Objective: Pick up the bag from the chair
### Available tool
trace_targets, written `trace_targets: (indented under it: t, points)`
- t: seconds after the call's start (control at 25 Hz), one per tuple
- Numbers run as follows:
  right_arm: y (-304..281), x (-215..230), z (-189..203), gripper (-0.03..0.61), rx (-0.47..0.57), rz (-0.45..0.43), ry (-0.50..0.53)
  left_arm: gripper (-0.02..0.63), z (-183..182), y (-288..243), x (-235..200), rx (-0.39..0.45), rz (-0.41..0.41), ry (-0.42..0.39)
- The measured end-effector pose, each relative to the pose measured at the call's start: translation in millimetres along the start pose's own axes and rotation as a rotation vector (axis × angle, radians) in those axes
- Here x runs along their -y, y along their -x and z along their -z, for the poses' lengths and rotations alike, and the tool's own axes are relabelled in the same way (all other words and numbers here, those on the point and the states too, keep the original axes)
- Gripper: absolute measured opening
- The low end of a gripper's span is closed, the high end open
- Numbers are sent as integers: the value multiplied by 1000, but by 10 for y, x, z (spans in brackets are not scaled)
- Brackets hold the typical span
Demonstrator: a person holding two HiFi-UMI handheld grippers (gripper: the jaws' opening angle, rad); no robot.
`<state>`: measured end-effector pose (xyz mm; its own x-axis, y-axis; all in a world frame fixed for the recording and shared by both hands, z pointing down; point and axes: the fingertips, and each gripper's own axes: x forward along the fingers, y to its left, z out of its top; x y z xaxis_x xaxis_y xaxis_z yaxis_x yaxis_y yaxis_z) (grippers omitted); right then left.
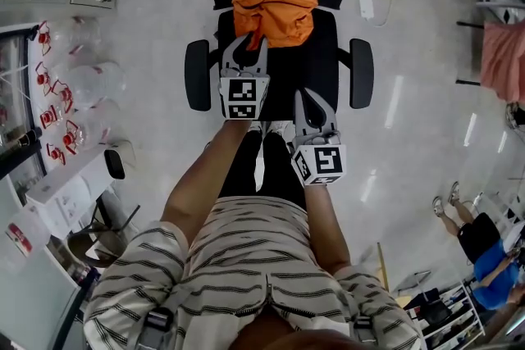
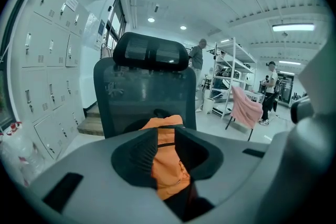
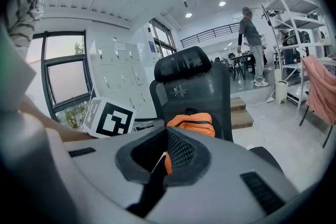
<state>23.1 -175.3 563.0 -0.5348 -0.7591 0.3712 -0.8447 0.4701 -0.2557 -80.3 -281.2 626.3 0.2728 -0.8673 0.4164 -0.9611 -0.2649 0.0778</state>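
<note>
Head view: the orange bag (image 1: 275, 10) lies bunched on the chair (image 1: 324, 70) seat, up against the backrest. The left tongs (image 1: 246, 47) reach over the seat with their tips at the bag's near edge. They are released, jaws parted, and the left gripper view shows orange cloth in the gap. The right tongs (image 1: 305, 97) hang at the seat's front edge, short of the bag, clenched on nothing.

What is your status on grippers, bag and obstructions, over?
Left gripper open, tips at the orange bag. Right gripper shut, short of it. Bag on chair seat, not gripped. Nothing in the way.
</note>
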Motion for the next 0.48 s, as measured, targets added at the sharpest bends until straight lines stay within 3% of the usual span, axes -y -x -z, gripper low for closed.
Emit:
trace_targets:
  t: [0.48]
  points:
    - [-30, 42, 62, 9, -14, 6, -5, 138, 59, -280, -146, -21, -14, -80]
